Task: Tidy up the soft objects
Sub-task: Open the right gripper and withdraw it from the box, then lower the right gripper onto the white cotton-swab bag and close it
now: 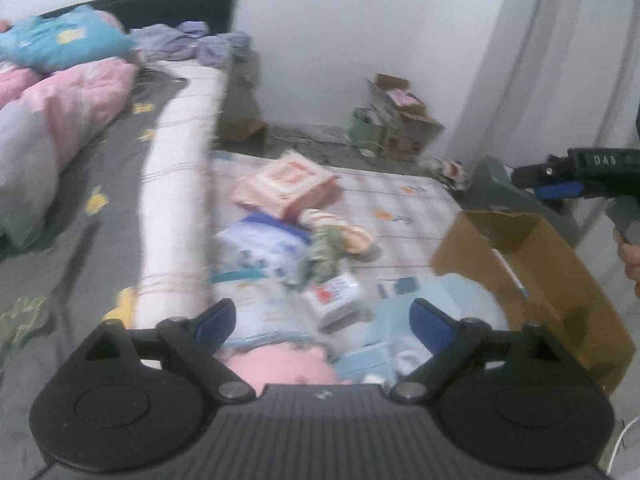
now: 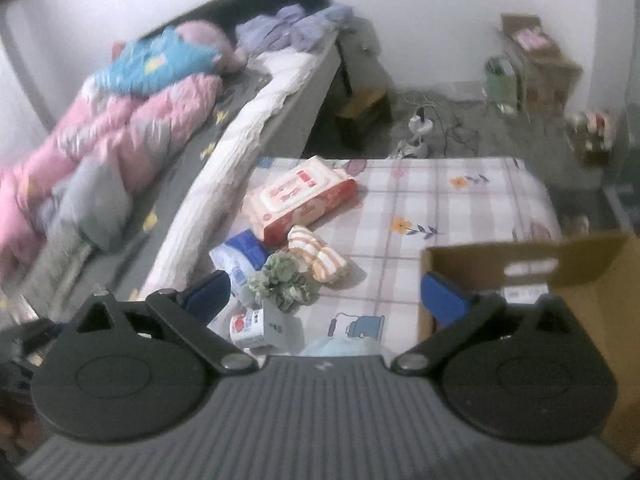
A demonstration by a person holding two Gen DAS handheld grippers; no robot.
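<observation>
Soft goods lie on a checked mat (image 2: 440, 208) beside the bed: a red-and-white wipes pack (image 2: 300, 196), an orange-striped rolled cloth (image 2: 318, 254), a green fuzzy bundle (image 2: 282, 282), a blue-and-white pack (image 2: 240, 258) and a small tissue pack (image 2: 250, 326). A light blue soft item (image 1: 436, 304) and a pink one (image 1: 280, 368) lie just under my left gripper (image 1: 324, 320), which is open and holds nothing. My right gripper (image 2: 324, 292) is open and empty above the pile. An open cardboard box (image 2: 580, 272) stands at the right of the mat.
The bed on the left carries a pink quilt (image 2: 100, 132), a blue pillow (image 2: 160, 64) and purple clothes (image 2: 288, 24). Cartons (image 2: 536, 52) stand at the far wall. A power strip with cables (image 2: 420, 120) lies on the floor behind the mat.
</observation>
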